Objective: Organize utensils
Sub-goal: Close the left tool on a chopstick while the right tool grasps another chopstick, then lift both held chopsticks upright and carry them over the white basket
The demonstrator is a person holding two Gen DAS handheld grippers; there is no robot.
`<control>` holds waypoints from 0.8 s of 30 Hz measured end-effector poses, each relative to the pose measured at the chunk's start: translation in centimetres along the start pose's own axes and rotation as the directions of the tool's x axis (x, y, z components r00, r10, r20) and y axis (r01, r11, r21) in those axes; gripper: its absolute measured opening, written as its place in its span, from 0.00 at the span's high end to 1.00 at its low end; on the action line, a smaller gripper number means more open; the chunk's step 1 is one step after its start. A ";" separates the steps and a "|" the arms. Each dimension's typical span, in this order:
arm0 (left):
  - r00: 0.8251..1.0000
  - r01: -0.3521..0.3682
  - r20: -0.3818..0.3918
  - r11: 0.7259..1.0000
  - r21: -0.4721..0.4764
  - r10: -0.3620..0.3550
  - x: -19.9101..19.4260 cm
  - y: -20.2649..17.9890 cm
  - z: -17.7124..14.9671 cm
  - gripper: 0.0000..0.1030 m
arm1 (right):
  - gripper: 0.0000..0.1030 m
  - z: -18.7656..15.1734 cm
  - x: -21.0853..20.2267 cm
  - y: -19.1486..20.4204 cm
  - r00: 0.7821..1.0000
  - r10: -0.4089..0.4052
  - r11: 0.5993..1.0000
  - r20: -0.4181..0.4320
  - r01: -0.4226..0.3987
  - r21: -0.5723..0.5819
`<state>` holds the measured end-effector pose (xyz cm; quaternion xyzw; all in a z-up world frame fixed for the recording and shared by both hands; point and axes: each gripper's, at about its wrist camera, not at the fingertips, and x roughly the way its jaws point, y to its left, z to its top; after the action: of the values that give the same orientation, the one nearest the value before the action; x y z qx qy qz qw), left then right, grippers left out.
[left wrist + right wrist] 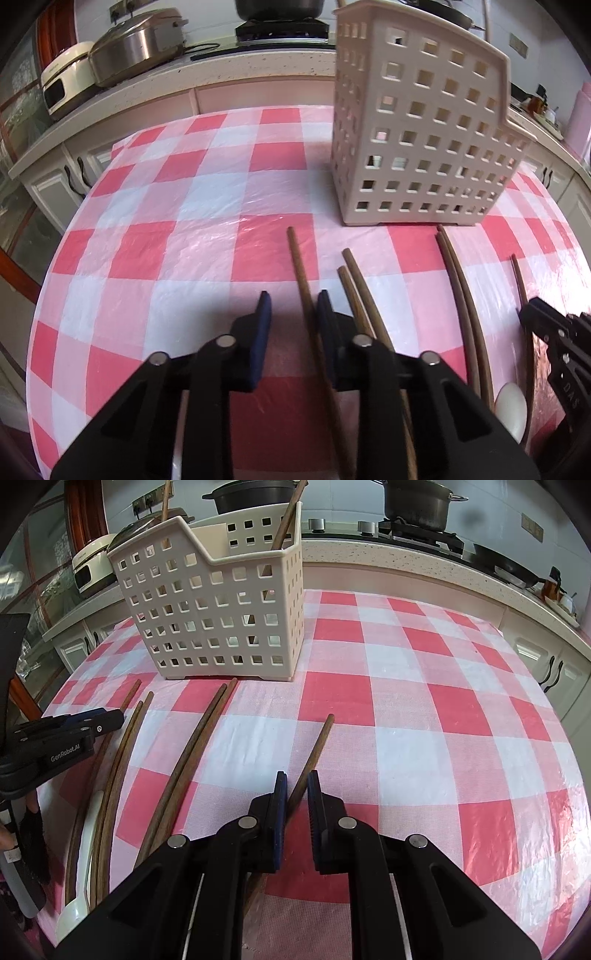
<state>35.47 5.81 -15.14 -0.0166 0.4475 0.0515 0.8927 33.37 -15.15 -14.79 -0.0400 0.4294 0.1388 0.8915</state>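
Two brown wooden chopsticks [284,520] stand in your beige perforated plastic caddy [218,616]; six lie on the bench [424,709]. Your left claw [293,314] straddles one loosely, pads apart; your right claw [297,794] is clamped on another.

Brown wooden chopsticks [192,746] lie loose along the table's near edge; two more stand tilted in the perforated cream basket [221,616].

- 6 loose chopsticks [177,771] lying on the table [406,701], by my count
- 2 more chopsticks standing in the basket [221,620], so 8 total
- 1 basket, just the one
- 1 white spoon [511,410]
- 2 grippers: the left gripper [293,295] and the right gripper [298,773]
- 2 dark pots [417,502] on the stove behind
- 2 countertop cookers [136,44], one steel, one white
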 end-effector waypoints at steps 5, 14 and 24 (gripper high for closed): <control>1.000 -0.008 0.002 0.999 0.044 0.008 0.0 -0.8 0.0 0.92 | 0.89 0.0 0.0 0.5 1.000 -0.024 0.999 -0.001 0.024 -0.034; 0.999 0.031 0.016 0.999 0.007 -0.031 -0.6 0.2 -0.6 0.94 | 0.94 -0.3 -0.9 -0.5 0.999 0.002 1.000 0.037 -0.002 0.018; 0.987 0.103 0.132 0.994 -0.034 -0.097 -5.5 2.2 -2.0 0.94 | 0.94 -0.1 -3.7 -0.7 0.993 0.050 0.997 0.109 -0.056 0.049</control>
<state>30.39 7.40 -11.89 -0.0538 0.3859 0.0167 0.9208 31.29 -16.67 -12.05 0.0022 0.3850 0.1532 0.9101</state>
